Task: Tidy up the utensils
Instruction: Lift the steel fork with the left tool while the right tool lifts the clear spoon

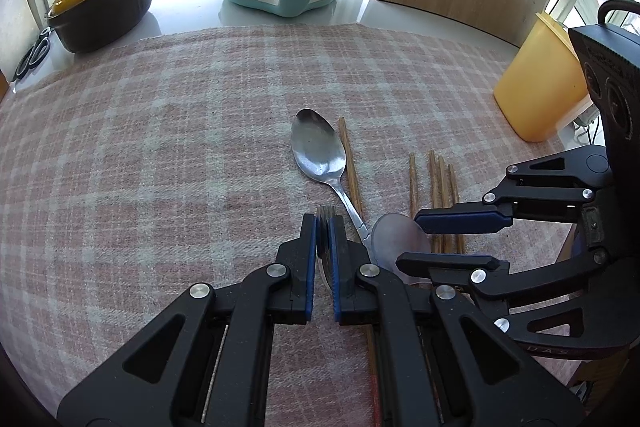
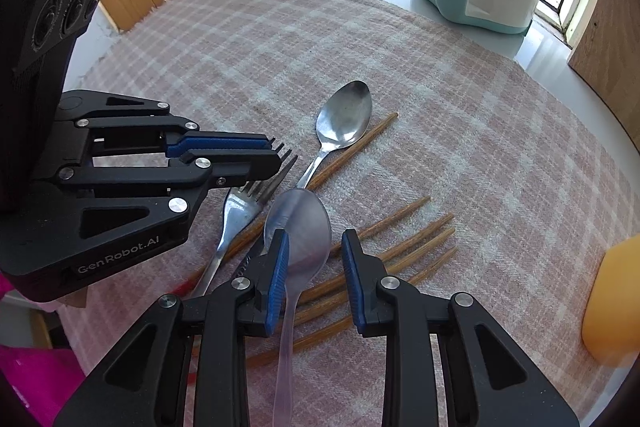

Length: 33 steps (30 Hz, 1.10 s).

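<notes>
The utensils are being gathered by kind, and two of them are in hand at once. The left gripper (image 1: 323, 227) has its fingers nearly together on a fork (image 1: 326, 213), whose tines stick out just past the fingertips; in the right wrist view a second fork (image 2: 236, 215) lies on the cloth below it, its handle running back toward the camera.

The right gripper (image 2: 316, 251) has its fingers narrowly apart with a clear plastic spoon (image 2: 298, 227) between them. The spoon's bowl reaches forward past the fingertips and its handle trails back under the gripper. The left pad seems to touch the bowl's edge, while a plain gap shows on the right side, so I judge the spoon is not clamped; whether it rests fully on the cloth I cannot tell.

A metal spoon (image 1: 318, 147) lies just ahead on the checked cloth (image 1: 160, 147) over the tabletop, with one chopstick (image 1: 350, 163) touching its side. Four more chopsticks (image 1: 438, 187) lie fanned to the right, partly under the right gripper.

As I read it, the next move calls for settling the plastic spoon beside the metal one, and placing the held fork by the other, without disturbing the chopsticks underneath.
</notes>
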### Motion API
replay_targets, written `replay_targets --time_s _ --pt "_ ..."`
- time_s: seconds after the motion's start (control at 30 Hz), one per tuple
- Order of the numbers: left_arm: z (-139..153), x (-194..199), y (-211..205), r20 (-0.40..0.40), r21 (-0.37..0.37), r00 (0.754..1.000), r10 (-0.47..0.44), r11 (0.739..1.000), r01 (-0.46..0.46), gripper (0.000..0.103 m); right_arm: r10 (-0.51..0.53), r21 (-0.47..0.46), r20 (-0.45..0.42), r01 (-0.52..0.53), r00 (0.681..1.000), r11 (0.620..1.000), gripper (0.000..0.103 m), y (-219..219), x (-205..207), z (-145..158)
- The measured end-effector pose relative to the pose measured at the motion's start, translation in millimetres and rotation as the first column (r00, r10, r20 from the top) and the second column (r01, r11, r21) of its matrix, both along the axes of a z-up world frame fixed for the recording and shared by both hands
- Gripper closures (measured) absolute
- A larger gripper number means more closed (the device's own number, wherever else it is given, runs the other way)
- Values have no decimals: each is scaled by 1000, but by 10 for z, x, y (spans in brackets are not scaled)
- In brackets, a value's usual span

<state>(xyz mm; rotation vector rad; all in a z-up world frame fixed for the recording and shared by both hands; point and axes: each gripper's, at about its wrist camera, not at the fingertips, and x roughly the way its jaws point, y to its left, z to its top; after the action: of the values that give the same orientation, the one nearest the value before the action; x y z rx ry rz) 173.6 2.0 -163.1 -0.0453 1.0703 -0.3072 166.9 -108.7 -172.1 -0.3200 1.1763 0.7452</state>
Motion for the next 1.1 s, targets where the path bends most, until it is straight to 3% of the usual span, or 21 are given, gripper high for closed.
replay_targets --time_s 0.07,0.33,0.57,0.63,0.67,0.8,0.87,0.9,1.1 --pt "4 -4 5 -1 -1 1000 1 1000 -1 99 1 4 -8 -1 1000 1000 92 3 -3 2" --pt "12 -9 12 -3 -7 1000 4 1000 -4 99 27 1 -22 -27 999 1000 92 36 -34 -8" --pt "22 -10 22 -4 -6 1000 7 1000 -7 99 76 37 -45 -74 996 997 79 53 -25 25" --pt "23 -15 34 -4 -8 1000 10 1000 -10 99 107 38 -43 -106 993 994 62 62 -63 33" --pt "24 -13 38 -5 -9 1000 12 1000 -12 99 123 28 -38 -122 992 992 61 79 -84 28" --pt "23 -18 47 -4 -12 1000 14 1000 -14 99 171 -30 10 -171 985 985 61 157 -165 2" --pt "24 -17 49 -6 -14 1000 16 1000 -16 99 171 -26 16 -170 985 985 61 165 -161 3" --pt "25 -18 55 -6 -16 1000 18 1000 -18 99 172 -25 16 -171 985 985 69 154 -150 1" --pt "36 -42 124 -6 -32 999 42 999 -42 100 141 -7 30 -141 990 990 69 47 -158 53"
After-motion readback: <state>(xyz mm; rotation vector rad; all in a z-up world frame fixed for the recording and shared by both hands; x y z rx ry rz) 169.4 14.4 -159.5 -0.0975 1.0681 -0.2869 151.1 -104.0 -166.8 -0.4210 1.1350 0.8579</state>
